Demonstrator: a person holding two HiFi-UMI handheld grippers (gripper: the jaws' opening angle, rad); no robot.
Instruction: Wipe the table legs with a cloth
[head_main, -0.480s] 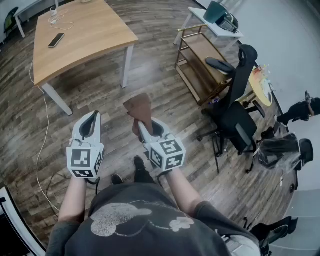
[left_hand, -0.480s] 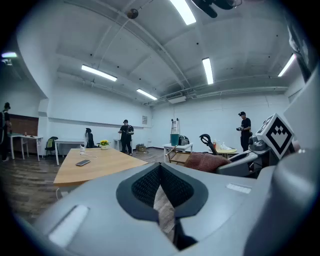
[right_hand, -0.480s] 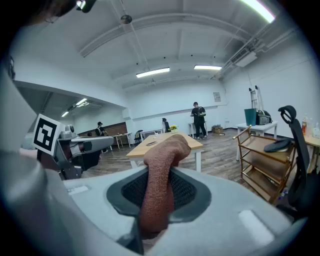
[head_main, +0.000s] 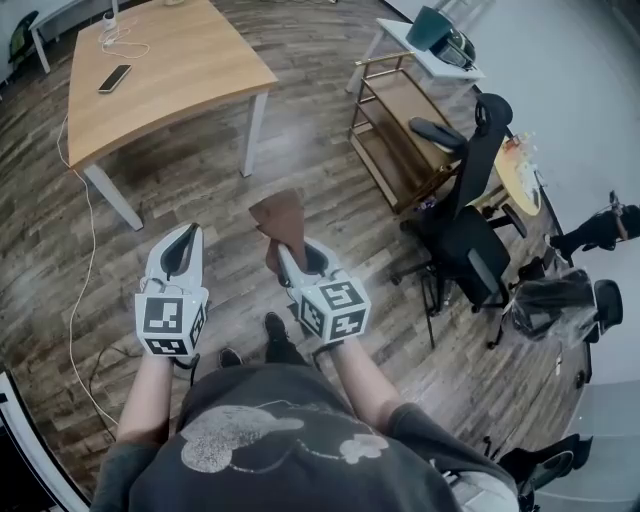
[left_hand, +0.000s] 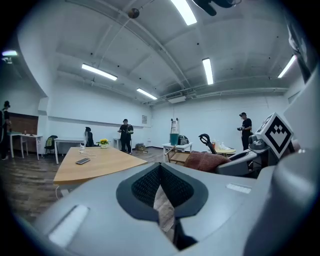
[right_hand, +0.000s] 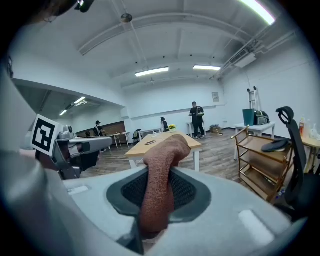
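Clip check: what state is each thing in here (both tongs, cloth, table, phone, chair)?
left tongs: shut, empty.
right tongs: shut on the cloth.
cloth: bunched, sticking out past the tips.
table: upright, the cloth well clear of its legs.
phone: flat on the table.
office chair: upright, unoccupied.

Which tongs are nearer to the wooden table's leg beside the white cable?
Left. In the head view the left tongs lie just below and right of that table leg. The right tongs, shut on the brown cloth, lie farther to the right.
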